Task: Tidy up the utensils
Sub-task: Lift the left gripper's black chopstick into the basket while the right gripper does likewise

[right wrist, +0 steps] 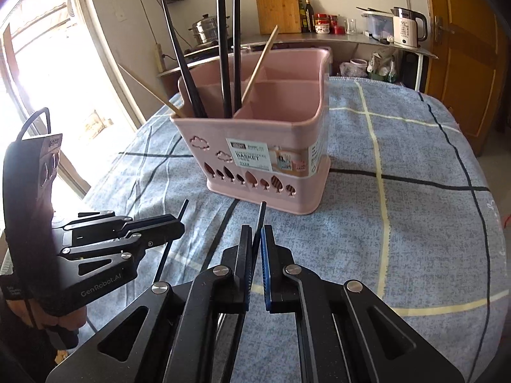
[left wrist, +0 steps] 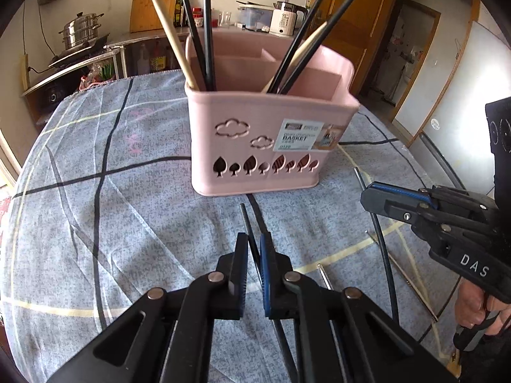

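Both tongs are down low over the near edge of the counter [left wrist: 105, 146], which is covered with a blue plaid cloth, in front of the pink chopstick basket [left wrist: 255, 146] standing mid-counter. Left tongs [left wrist: 254, 249] are clamped on a black chopstick [left wrist: 245, 220] whose tip pokes forward toward the basket, held near its middle so it likely can be tipped upright and dropped in. Right tongs [right wrist: 256, 239] are also pinched together on another black chopstick [right wrist: 262, 215], same forward-pointing hold. The basket already holds several black and wooden chopsticks leaning in its left and front compartments; the right-hand compartments look empty from the right wrist view. More loose ones lie on the cloth near the right edge: a long black chopstick [left wrist: 381, 249] and a metal-tipped one [left wrist: 324, 276]. Judgement: pickup is done on both sides, lift and insert comes next; thin sticks may pivot in the pads, so the tip needs aiming at an open slot.
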Demonstrator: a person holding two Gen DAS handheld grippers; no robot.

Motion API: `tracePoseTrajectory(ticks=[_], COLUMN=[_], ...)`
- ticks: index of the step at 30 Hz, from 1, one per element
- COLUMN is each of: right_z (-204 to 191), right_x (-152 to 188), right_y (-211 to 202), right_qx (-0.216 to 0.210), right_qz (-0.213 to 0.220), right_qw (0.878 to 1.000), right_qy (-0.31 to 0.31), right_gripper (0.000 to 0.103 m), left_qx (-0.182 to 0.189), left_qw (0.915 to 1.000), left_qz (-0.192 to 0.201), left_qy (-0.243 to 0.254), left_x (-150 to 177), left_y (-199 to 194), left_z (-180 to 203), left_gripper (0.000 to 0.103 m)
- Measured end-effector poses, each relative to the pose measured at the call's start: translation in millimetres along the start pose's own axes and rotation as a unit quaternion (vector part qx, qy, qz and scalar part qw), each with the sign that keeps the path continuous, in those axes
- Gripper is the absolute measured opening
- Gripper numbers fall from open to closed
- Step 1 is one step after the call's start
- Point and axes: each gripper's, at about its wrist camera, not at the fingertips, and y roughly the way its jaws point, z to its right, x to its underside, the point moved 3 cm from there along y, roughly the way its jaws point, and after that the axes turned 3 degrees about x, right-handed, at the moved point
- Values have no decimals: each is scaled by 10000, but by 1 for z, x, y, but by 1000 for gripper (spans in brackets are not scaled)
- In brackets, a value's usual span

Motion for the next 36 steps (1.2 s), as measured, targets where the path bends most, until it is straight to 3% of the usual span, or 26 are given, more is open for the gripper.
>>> tracePoseTrajectory(ticks=[9,15,20,36], right_z=[-9,-13,-13,-15], right_x=[-27,-39,-44,-45], right_y=[-69,-102,-117,-131], right_qx=[-11,-2,21,46], right_qz=[858,1353,1588,1688], right_qw=[9962,9907,9871,9849], right_qy=[-109,-170,-208,-385], right_gripper=[4,4,4,4], left_qx=[79,91,84,116], left_qw=[9950,9885,9871,9869], left_qz=[986,1474,1562,1561], left_qy=[145,315,348,382], left_x=[-34,-46,-47,-47], left_y=[-92,-133,-139,-149], left_z=[11,21,24,24], left_gripper=[5,5,5,5])
